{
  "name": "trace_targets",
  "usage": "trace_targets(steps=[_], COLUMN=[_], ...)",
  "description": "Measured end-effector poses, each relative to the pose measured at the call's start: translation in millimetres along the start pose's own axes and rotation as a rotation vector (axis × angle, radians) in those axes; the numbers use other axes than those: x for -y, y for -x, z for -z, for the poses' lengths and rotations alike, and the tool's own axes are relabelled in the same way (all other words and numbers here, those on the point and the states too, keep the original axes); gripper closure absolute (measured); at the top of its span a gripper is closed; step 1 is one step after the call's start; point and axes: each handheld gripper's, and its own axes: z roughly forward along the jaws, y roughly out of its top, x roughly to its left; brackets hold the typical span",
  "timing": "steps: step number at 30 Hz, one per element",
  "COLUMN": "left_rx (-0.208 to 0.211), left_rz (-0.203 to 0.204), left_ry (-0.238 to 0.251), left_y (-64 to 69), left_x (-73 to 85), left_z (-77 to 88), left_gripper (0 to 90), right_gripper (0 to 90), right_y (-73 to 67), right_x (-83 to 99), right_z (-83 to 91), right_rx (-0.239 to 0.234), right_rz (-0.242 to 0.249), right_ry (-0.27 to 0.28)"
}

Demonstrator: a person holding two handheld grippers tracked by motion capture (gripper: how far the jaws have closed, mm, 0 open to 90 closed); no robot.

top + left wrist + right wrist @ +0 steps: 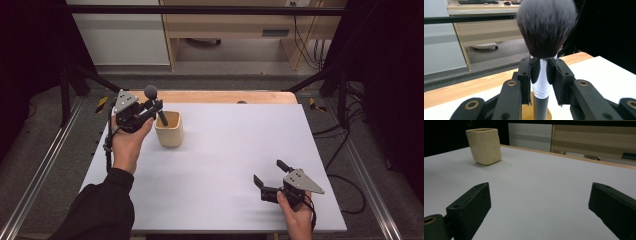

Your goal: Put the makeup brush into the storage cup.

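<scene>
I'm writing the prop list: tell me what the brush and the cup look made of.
Brush: soft dark bristles with paler tips, likely synthetic; a glossy white ferrule with a silvery band, then a black handle, plastic or lacquered wood. Cup: matte cream with a dimpled, uneven wall and thick rim, probably ceramic or moulded resin; the left gripper is shut on the brush.

A soft-bristled brush (pixel 546 27) with a glossy handle, a matt, dimpled cup (pixel 484 146), a smooth matt table (pixel 240 145).

The brush (pixel 546 27) handle's lower end is hiding inside the cup (pixel 169 130); the frame is cropping its bristle top.
</scene>
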Motion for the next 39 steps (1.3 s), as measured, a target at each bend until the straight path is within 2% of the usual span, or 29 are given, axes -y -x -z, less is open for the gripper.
trace_targets(steps=[8, 11, 17, 29, 39], left_rx=[-0.006, -0.015, -0.022, -0.027, -0.044], left_rz=[-0.003, -0.02, -0.029, -0.031, -0.02], left_ry=[0.002, -0.002, 0.001, -0.007, 0.003], left_y=[0.2, 1.2, 2.1, 0.5, -1.0], left_x=[-1.8, -3.4, -3.1, 1.5, 7.7], left_z=[-6.4, -8.5, -11.3, -15.3, -18.3], left_gripper=[70.3, 70.3, 70.3, 70.3, 70.3], right_gripper=[4.8, 4.8, 4.8, 4.6, 4.2], right_y=[2.5, 2.7, 5.4, 8.3, 9.1], right_x=[0.4, 0.1, 0.5, -0.2, -1.4], right_z=[2.0, 2.8, 4.3, 7.7, 8.8], right_rx=[0.003, 0.004, 0.008, 0.031, 0.023], right_rz=[-0.009, -0.015, -0.018, -0.028, -0.02], right_ry=[0.005, 0.01, 0.012, 0.024, 0.048])
